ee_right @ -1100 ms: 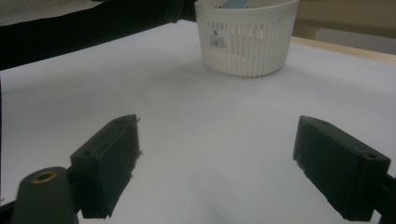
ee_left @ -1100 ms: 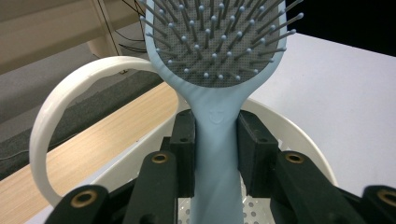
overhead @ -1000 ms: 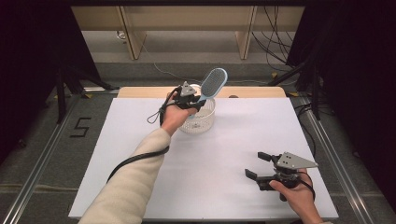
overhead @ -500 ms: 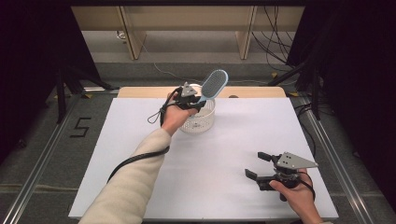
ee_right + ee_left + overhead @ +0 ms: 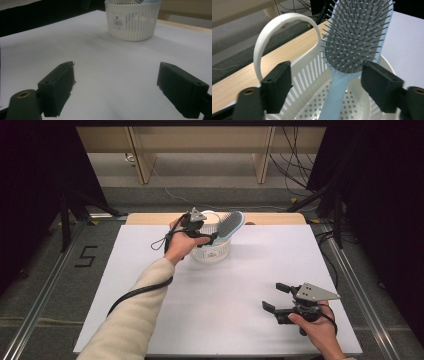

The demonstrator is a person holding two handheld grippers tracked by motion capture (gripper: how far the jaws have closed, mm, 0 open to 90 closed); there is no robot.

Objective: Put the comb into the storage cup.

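Inside white basket (image 5: 212, 251): blue hairbrush (image 5: 231, 224), leaning; left gripper (image 5: 329, 82) just spread, brush unpinched.

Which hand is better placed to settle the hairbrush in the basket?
Left. The left gripper sits at the white basket, its jaws just opened on either side of the light blue hairbrush standing in it. The right gripper is open over bare table, well short of the basket.

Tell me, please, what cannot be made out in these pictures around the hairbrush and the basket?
- Hairbrush handle end: left gripper view, cut off by the bottom edge; high view, hidden inside the basket.
- Basket label: right gripper view, print too small to read.
- Left gripper jaws: high view, too small to judge against the basket; they have just been opening, with the handle between them, untouched.
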